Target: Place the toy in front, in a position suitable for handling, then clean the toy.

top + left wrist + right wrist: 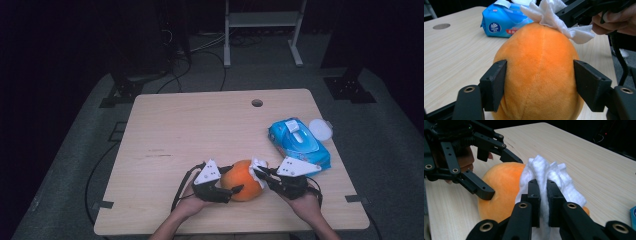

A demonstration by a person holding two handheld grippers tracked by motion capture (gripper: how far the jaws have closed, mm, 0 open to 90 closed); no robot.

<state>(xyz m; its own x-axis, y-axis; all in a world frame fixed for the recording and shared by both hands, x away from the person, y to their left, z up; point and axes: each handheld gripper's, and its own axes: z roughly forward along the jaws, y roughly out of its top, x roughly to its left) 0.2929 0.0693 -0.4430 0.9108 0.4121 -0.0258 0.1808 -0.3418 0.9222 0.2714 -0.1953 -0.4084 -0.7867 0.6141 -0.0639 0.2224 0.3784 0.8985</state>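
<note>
An orange plush ball [242, 180] rests on the wooden table [190, 125] near its front edge. My left gripper [234, 179] grips it from the left. In the left gripper view the two pads press into the ball [539, 50] on either side of my left gripper [540, 82]. My right gripper [259, 172] comes in from the right, shut on a crumpled white wipe [258, 165]. In the right gripper view the wipe [549, 172] bulges from between the jaws of my right gripper [543, 195] and lies against the ball [504, 180]. The wipe [554, 15] sits on the ball's far top.
A blue pack of wet wipes [299, 142] lies at the table's right, with a round white lid [320, 129] just behind it. A cable hole [257, 103] sits near the far edge. A metal stand [262, 30] is on the floor beyond.
</note>
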